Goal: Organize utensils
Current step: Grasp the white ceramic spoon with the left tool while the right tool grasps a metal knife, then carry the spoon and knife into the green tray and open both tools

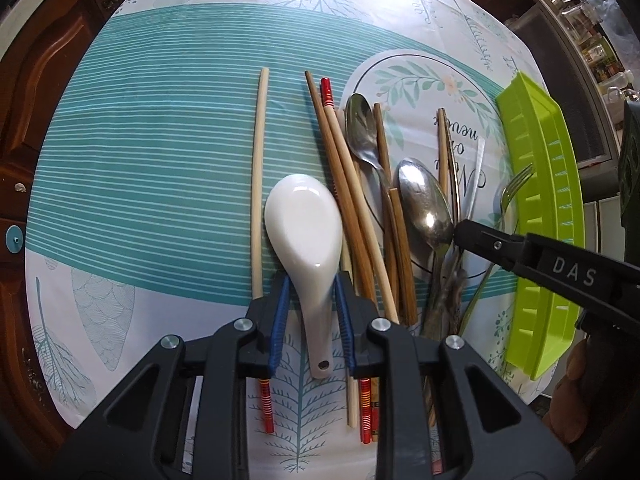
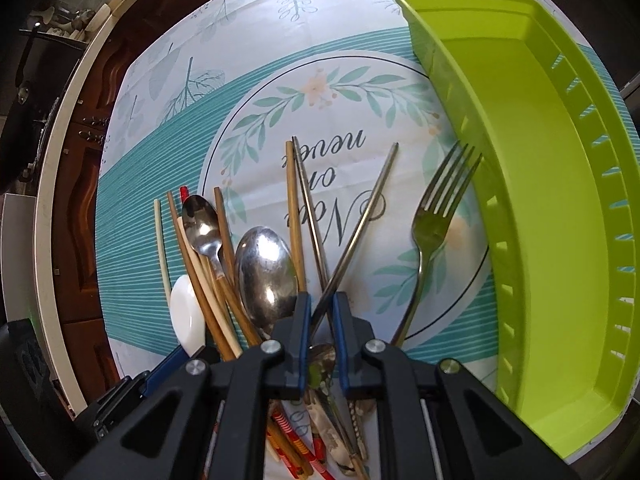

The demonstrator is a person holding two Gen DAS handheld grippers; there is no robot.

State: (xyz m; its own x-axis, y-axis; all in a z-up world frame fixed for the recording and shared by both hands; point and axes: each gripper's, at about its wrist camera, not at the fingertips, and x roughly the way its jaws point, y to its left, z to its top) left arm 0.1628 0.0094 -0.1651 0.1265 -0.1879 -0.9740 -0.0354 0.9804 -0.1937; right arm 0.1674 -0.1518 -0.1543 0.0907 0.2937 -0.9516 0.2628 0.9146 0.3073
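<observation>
While my left gripper stands released around the white ceramic spoon, I judge it slippery and fragile.
Right gripper, also unclenched, straddles crossed steel chopsticks; green tray lies at three o'clock.

Open worktop: bare cloth left of the lone pale chopstick and beyond the utensil tips. Obstructions: crowded chopsticks and metal spoons mid-cloth, crossed metal chopsticks, fork just beside the green tray. Tray interior unoccupied, open from above.
</observation>
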